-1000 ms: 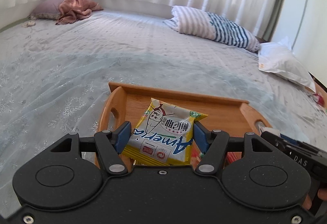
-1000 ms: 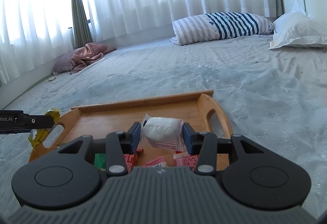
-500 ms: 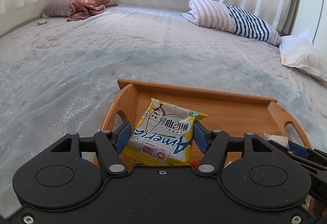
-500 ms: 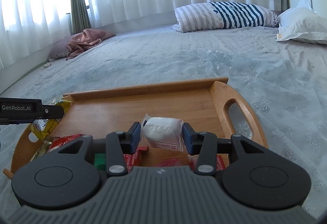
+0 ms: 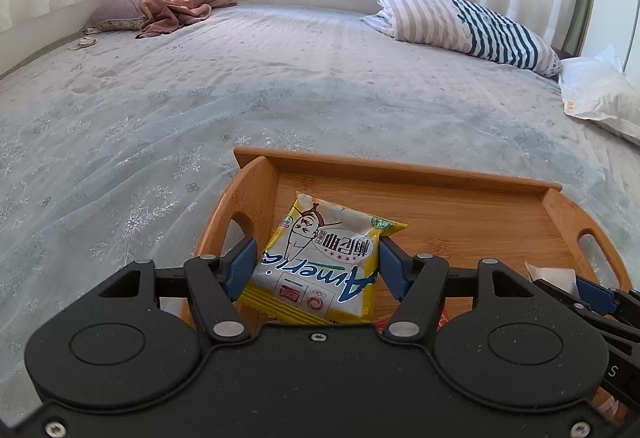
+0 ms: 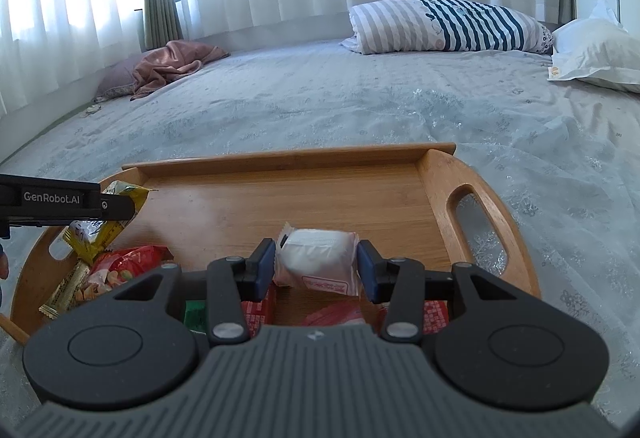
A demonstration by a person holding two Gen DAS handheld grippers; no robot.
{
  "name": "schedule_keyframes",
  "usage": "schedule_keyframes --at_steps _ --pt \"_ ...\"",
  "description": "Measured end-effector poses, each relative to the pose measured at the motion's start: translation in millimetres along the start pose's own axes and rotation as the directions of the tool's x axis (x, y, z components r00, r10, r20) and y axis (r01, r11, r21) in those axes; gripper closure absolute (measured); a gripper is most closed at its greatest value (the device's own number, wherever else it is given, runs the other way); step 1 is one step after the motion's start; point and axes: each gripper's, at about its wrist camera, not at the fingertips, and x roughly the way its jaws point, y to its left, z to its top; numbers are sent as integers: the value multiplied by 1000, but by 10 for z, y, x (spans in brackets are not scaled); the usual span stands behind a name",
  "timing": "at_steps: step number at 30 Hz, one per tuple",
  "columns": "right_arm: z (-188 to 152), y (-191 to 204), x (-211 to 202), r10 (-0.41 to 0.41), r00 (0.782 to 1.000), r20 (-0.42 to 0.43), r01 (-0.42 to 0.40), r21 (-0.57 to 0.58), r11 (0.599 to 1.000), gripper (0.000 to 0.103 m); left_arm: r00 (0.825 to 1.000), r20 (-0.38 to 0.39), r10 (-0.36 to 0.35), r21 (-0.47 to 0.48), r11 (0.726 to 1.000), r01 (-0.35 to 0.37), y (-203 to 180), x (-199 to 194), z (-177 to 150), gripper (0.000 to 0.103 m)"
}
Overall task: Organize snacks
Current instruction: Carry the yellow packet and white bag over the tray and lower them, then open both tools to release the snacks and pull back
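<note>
— What does the left gripper (image 5: 314,268) hold?

— A yellow snack packet (image 5: 320,262), clamped between its blue pads over the left end of the wooden tray (image 5: 400,174).

— And the right gripper (image 6: 316,266)?

— Narrower, pinched on a white wrapped snack (image 6: 316,258) above the tray's middle. Red packets (image 6: 128,262) lie on the tray near it.

— Beyond?

— The tray sits on a bedspread (image 6: 320,98); a striped pillow (image 6: 448,24) lies far back.

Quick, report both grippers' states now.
Left gripper: shut on the yellow and white snack packet.
Right gripper: shut on the small white wrapped snack.
</note>
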Motion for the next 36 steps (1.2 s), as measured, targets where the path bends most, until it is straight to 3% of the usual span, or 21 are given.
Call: schedule_keyframes --at_steps 21,23,25,27,36 --pt "-12 -25 51 11 1000 -16 -11 14 1000 50 999 -25 25 11 1000 -24 0 60 -23 40" --pt "-15 -38 46 21 1000 -13 -21 21 1000 46 999 -25 22 14 1000 -21 1 54 -27 38" --pt "-11 -50 18 32 999 -6 -32 29 999 31 1000 -20 9 20 1000 -9 5 29 -27 25" --pt "-12 -69 -40 44 999 8 -44 38 998 28 1000 -10 -10 27 1000 10 10 -23 -31 14" --pt "-54 -69 -388 53 997 57 -53 -5 999 17 997 27 -75 69 995 73 29 -422 -151 7"
